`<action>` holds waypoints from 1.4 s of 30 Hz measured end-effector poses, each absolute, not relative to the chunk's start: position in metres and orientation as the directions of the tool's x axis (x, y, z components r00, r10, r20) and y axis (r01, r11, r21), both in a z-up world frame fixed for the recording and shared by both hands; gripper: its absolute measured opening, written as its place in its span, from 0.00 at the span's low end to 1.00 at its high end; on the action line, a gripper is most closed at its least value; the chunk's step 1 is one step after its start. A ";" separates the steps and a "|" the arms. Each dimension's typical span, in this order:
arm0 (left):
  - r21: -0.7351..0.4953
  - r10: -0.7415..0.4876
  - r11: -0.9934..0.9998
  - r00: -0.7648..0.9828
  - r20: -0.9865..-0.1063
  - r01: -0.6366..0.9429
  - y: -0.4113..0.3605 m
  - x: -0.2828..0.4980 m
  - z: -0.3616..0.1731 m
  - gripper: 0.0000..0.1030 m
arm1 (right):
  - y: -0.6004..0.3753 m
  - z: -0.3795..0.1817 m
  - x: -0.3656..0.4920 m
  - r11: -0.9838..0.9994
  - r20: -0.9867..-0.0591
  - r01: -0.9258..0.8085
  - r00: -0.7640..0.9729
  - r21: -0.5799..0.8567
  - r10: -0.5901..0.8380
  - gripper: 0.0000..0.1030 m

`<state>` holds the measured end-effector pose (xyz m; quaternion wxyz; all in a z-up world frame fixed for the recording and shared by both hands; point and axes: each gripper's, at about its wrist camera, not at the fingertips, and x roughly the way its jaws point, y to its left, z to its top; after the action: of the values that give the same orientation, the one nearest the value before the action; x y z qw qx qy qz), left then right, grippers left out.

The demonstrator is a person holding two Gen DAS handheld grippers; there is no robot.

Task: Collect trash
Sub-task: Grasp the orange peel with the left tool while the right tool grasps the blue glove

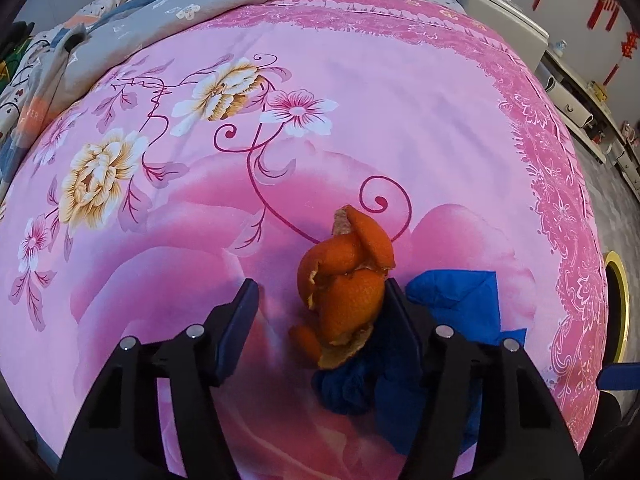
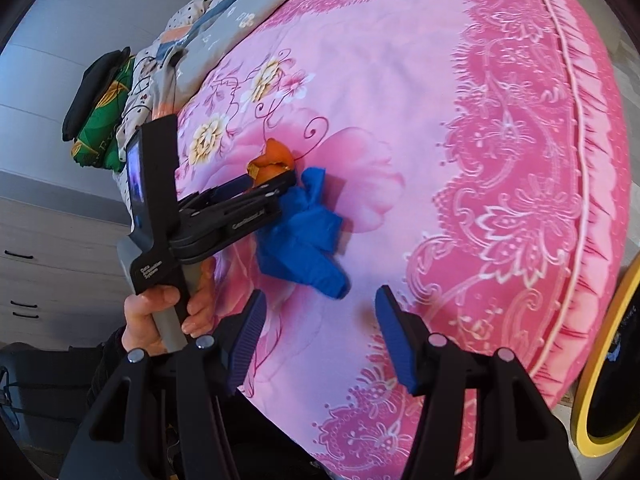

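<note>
Big pink flowered bed [image 1: 400,92] fills the view, with a yellow-rimmed bin [image 2: 600,360] waiting at its edge. Nothing looks collected yet: a crumpled blue glove [image 2: 304,232] lies on the cover, and the orange peel [image 1: 348,280] sits touching it. Left gripper [image 1: 320,300] is down over the peel, jaws partly open, one side against the peel, the other clear, so no firm grip yet. Right gripper [image 2: 320,320] hovers near the glove, jaws apart, holding nothing.
</note>
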<state>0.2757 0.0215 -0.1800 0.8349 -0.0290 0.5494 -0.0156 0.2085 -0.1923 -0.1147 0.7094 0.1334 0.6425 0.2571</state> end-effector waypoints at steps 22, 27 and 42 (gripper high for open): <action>-0.317 -0.259 0.945 0.404 -0.877 -0.082 0.073 0.298 -0.185 0.28 | -0.123 -0.148 0.265 0.846 -0.874 -0.258 0.015 0.466 0.486 0.52; -0.344 -0.284 0.935 0.400 -0.871 -0.086 0.076 0.301 -0.187 0.28 | -0.112 -0.159 0.276 0.852 -0.884 -0.269 0.004 0.449 0.468 0.52; -0.419 -0.344 0.901 0.407 -0.846 -0.109 0.087 0.300 -0.184 0.27 | -0.099 -0.177 0.279 0.863 -0.910 -0.311 -0.011 0.397 0.414 0.29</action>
<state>0.3004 0.0873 -0.1841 0.8119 -0.2101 0.5399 -0.0724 0.2787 -0.0992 -0.1768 0.7023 0.0389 0.6622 0.2584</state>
